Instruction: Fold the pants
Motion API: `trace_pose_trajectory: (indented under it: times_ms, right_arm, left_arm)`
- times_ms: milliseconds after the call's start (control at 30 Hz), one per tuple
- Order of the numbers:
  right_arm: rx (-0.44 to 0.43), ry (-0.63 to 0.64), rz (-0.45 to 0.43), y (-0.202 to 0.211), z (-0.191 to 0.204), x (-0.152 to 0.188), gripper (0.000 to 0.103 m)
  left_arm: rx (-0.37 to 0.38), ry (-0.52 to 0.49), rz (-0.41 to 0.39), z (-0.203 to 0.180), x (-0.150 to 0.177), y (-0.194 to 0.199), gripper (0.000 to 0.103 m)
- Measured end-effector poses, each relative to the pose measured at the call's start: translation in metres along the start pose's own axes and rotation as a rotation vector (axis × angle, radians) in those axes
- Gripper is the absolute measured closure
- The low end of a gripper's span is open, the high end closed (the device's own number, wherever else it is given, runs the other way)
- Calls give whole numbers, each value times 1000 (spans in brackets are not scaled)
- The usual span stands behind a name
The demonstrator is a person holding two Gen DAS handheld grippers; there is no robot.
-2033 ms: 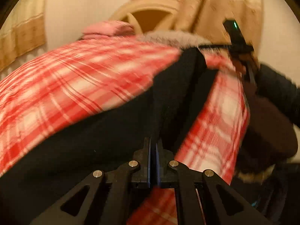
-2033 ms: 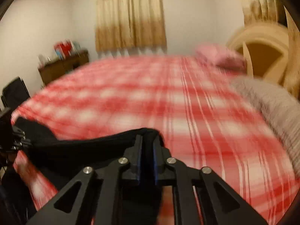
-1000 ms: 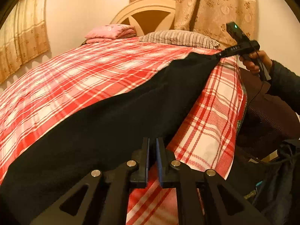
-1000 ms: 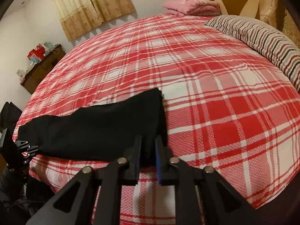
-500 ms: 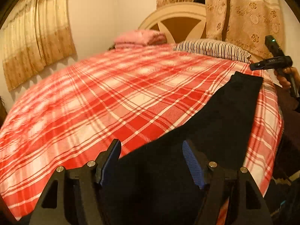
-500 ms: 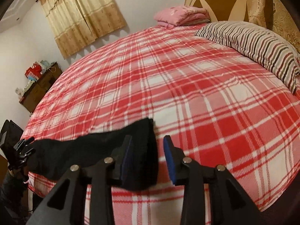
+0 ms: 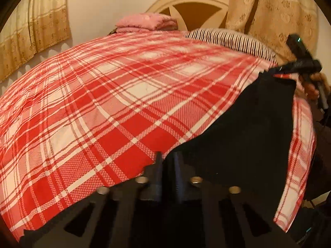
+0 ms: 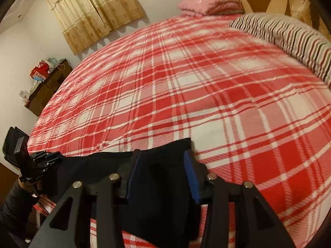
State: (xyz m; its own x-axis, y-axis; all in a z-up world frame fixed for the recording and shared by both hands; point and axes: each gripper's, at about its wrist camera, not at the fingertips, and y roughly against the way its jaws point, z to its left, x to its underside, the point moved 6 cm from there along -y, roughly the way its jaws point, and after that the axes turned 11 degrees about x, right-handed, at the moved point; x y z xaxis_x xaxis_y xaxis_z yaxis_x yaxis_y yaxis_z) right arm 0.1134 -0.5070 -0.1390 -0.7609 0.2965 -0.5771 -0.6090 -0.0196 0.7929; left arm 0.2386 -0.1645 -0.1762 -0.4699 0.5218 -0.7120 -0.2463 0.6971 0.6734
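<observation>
Black pants (image 7: pixel 244 136) lie stretched along the near edge of a red plaid bed (image 7: pixel 124 103). My left gripper (image 7: pixel 167 157) is shut, its fingertips pinching the pants' long edge where black meets plaid. In the right wrist view the pants (image 8: pixel 161 186) run left to the left gripper (image 8: pixel 44 158) at their far end. My right gripper (image 8: pixel 162 161) has its jaws opening. The pants' end lies loosely between the blue pads (image 8: pixel 191 165), which do not press on it. The left wrist view shows the right gripper (image 7: pixel 289 70) at the pants' far corner, held by a hand.
A striped pillow (image 8: pixel 289 35) and a folded pink blanket (image 8: pixel 206 4) lie at the head of the bed by a cream headboard (image 7: pixel 196 4). Curtains (image 8: pixel 93 10) hang on the wall. A dark dresser (image 8: pixel 45 86) with small items stands beyond the bed's left side.
My right gripper went from shut on the pants' end to jaws apart. My left gripper opened, shifted along the pants' edge, and shut again there. The pants now lie flat on the bed.
</observation>
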Motion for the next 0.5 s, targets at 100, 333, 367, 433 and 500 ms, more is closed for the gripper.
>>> trace_pose_trajectory:
  times_ms: [100, 333, 367, 433, 500]
  right_arm:
    - [2, 25, 31, -6, 5, 2, 90]
    - [59, 71, -37, 16, 19, -1, 97]
    - [67, 69, -56, 21, 19, -3, 98]
    - [85, 62, -87, 29, 18, -9, 98]
    - [91, 44, -114, 36, 13, -14, 98]
  left_arm:
    - [15, 3, -22, -2, 1, 6, 99]
    - [32, 49, -96, 2, -2, 20, 99]
    - [39, 64, -118, 3, -4, 25, 99]
    - [46, 79, -149, 5, -6, 32, 99]
    - [51, 83, -151, 6, -6, 33, 99]
